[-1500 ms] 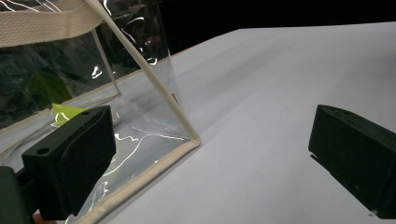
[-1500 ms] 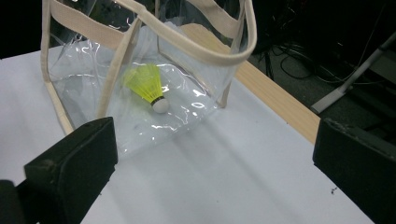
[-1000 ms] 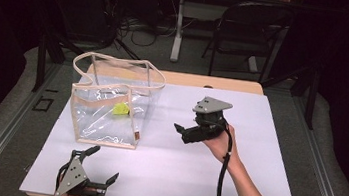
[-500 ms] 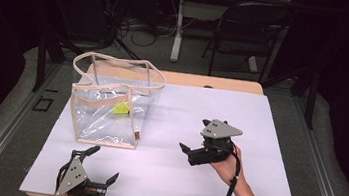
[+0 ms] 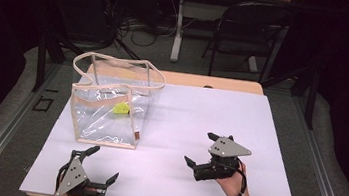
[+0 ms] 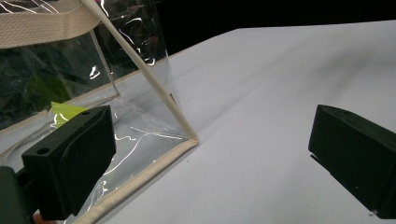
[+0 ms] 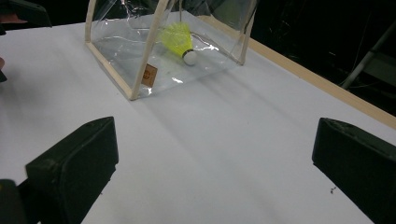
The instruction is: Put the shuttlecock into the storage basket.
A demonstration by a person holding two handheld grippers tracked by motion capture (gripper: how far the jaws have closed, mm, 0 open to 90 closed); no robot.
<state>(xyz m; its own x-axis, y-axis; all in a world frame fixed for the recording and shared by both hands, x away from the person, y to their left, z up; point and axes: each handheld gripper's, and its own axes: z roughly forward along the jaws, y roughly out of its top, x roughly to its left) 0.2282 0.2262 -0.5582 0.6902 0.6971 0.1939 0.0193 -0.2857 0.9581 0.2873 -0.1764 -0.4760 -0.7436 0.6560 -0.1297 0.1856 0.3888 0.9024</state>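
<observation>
Since a second earlier the right claw [image 5: 205,152] had drawn back from beside the bag [image 5: 111,105] toward the near edge of the desk [image 5: 268,135] and sunk lower, its jaws spread and holding nothing, probably because its load was already dropped. Nearest the person, the left claw [image 5: 99,165] rested at the front edge, spread and idle, just short of the bag's corner. Farther off, the clear, cream-trimmed bag stood upright and open, the yellow shuttlecock [image 7: 180,39] lying on its floor.
</observation>
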